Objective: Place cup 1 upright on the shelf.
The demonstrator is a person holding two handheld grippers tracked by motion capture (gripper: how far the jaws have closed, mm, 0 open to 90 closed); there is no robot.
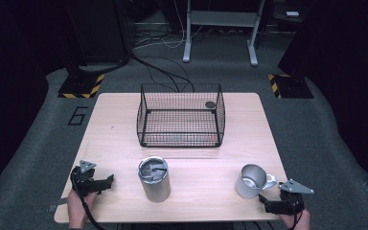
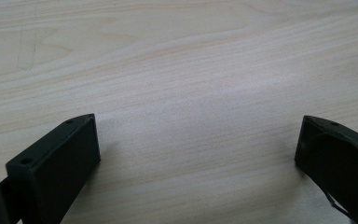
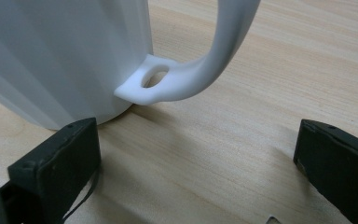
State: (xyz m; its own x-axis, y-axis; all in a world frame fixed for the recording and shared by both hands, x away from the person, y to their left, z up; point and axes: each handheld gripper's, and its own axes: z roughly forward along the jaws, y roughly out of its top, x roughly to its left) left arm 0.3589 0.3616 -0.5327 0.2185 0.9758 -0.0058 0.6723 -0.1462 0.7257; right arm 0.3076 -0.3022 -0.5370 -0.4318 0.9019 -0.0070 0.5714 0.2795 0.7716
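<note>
On the light wooden table (image 1: 124,139), a black wire basket (image 1: 180,115) stands at the upper middle of the high view, a steel tumbler (image 1: 154,178) sits upright at lower centre, and a white mug (image 1: 252,180) with its handle (image 3: 200,70) turned to the frame's right stands at lower right. The left gripper (image 1: 106,182) rests at the lower left, jaws spread wide over bare wood, well apart from the tumbler. The right gripper (image 1: 263,201) lies at the lower right just beside the mug, jaws released and holding nothing, the mug's base near one jaw.
</note>
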